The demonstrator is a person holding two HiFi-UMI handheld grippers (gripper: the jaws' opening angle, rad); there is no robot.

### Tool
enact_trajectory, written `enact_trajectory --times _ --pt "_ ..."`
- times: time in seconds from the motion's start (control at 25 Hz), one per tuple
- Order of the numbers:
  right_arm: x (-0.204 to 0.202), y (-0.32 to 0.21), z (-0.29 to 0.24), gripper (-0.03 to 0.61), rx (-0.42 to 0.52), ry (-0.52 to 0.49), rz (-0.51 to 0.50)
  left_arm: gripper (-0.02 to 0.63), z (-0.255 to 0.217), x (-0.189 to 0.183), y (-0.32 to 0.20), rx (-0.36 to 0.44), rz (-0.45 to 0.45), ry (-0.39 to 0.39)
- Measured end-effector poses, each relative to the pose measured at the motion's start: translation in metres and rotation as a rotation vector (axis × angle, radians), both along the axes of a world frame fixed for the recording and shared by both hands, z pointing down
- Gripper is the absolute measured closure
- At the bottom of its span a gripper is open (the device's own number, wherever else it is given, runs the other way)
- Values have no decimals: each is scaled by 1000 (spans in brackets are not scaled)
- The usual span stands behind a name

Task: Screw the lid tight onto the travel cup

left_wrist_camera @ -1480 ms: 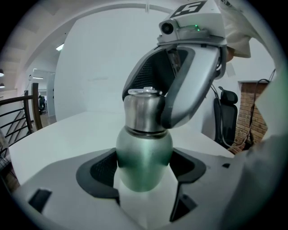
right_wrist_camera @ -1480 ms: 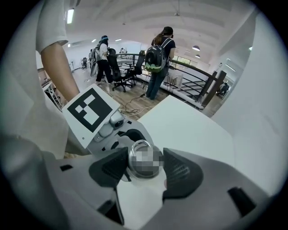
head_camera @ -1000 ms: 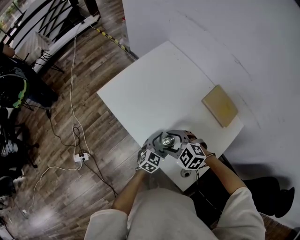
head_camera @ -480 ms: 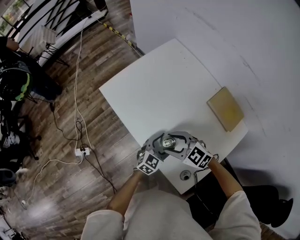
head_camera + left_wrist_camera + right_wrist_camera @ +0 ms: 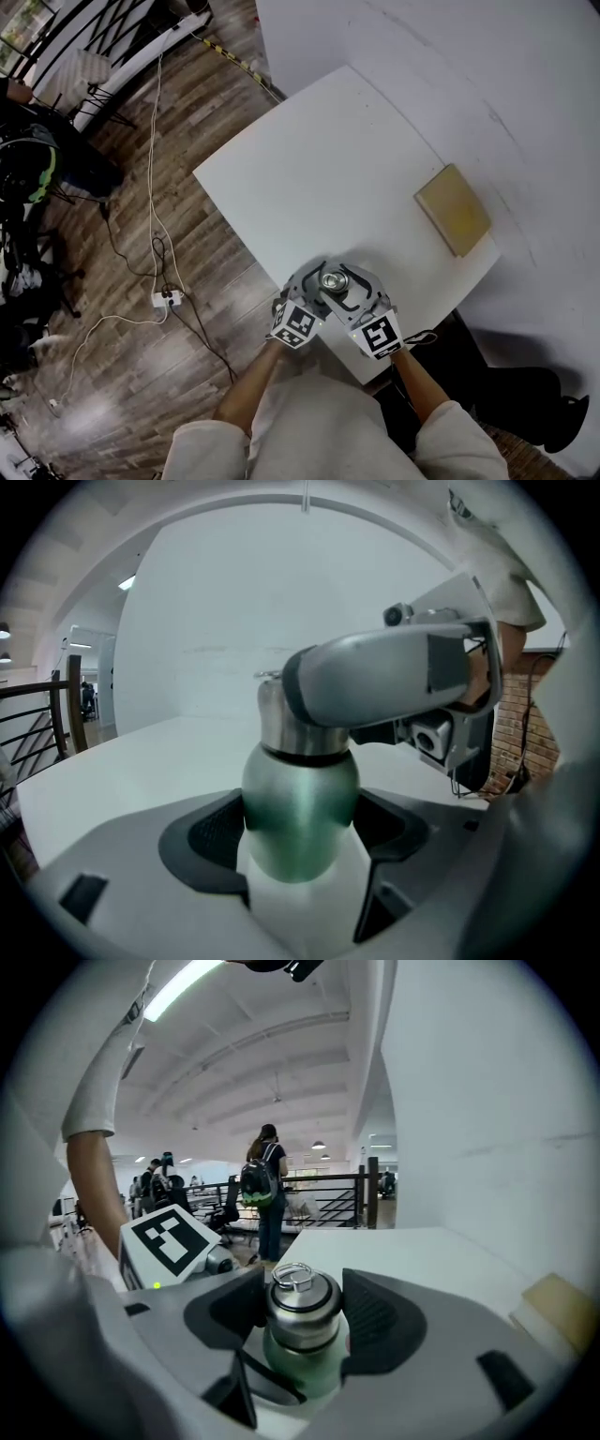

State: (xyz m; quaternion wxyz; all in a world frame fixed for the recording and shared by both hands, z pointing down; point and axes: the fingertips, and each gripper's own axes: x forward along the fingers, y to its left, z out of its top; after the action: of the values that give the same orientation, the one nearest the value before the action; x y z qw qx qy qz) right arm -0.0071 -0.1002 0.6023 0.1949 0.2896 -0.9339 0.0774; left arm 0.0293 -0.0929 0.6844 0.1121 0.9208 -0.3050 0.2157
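Nearest me, I'm seeing the left gripper [image 5: 300, 829] clamping the travel cup [image 5: 300, 808] low on its body. Its dark, textured fingers [image 5: 211, 832] are pressing both sides of the rounded, matte green shell. The cup is standing upright on the counter [image 5: 319, 178], close to the near edge, right between the two grippers.

The right gripper [image 5: 302, 1314] is coming in from the other side at lid height. Its fingers [image 5: 375, 1316] have just been closing and are now sitting against the lid [image 5: 302, 1302], one on each side, at a fairly wide spread. The lid is brushed steel and cylindrical, with a black band at its base and a small wire ring lying on top. It's sitting on the cup's neck. From the left gripper view, one smooth grey finger of the right gripper is crossing in front of the lid.

Past the cup, the counter is running flat, matte white and square-cornered. A tan rectangular block [image 5: 454, 208] is lying near its far right edge, well apart from the cup.

The floor [image 5: 122, 281] is wood plank, with a white cable [image 5: 155, 141] trailing to a power strip [image 5: 167, 298]. A plain white wall [image 5: 450, 56] is backing the counter. Further off there's a black railing [image 5: 319, 1199], and a person with a backpack [image 5: 264, 1194] is standing by it.
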Motion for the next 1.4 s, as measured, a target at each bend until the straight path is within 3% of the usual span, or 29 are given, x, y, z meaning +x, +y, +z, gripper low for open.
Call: enact_trajectory --times 0.28,0.44,0.52,0.64,1.16,1.28,1.4 --pt "7 -5 1 322 62 6 322 256 1 0 -1 4 -10 0" --pt "8 -8 4 320 81 29 346 256 3 1 -2 3 -20 0" --pt "6 -4 5 328 75 24 283 256 3 1 -1 1 -23 3" --pt "-1 6 3 272 50 23 95 256 2 0 0 3 -19 6" --pt "-6 14 13 289 10 186 -556 256 0 2 0 13 20 -5" --pt "-5 16 17 315 -17 204 -646 256 2 3 -2 14 30 -9" --pt "-6 15 17 318 -1 194 -649 256 3 2 -2 11 29 -6"
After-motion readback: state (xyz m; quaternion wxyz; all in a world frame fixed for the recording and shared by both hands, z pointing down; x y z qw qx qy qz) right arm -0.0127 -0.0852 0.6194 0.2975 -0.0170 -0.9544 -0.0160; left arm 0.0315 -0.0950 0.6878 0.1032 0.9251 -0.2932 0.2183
